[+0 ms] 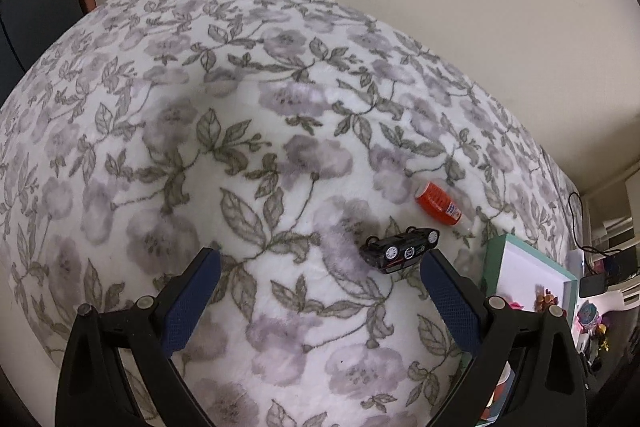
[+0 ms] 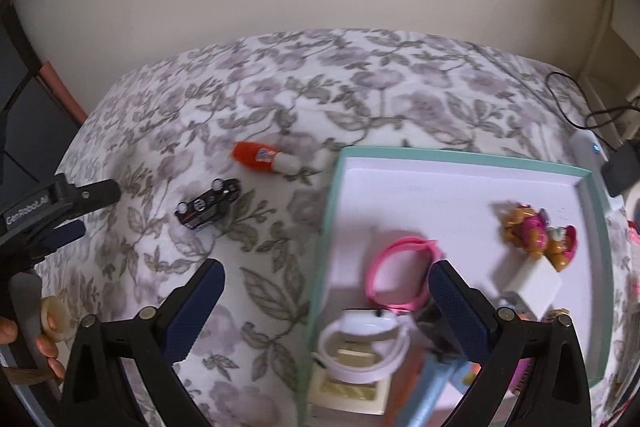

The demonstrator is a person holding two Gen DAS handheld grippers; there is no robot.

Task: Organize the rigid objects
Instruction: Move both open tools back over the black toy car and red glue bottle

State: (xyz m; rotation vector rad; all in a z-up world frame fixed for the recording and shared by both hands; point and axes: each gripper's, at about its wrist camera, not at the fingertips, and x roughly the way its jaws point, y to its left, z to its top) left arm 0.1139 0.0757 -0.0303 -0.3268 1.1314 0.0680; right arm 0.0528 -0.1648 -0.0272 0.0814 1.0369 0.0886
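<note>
A bed (image 1: 200, 155) covered in a white blanket with grey-purple flowers carries everything. On it a black toy car (image 1: 398, 249) lies overturned, an orange-and-white bottle (image 1: 438, 203) lies on its side just beyond, and a teal-rimmed tray (image 2: 460, 159) sits to the right.

toy car (image 2: 208, 203): left of tray (image 2: 460, 161), on blanket (image 2: 260, 291)
bottle (image 2: 266, 157): behind car, left of tray
bracelet (image 2: 402, 273): in tray

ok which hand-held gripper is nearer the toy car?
Left. The left hand-held gripper is open beside the toy car; the right hand-held gripper, also open, hovers at the box edge, farther off.
</note>
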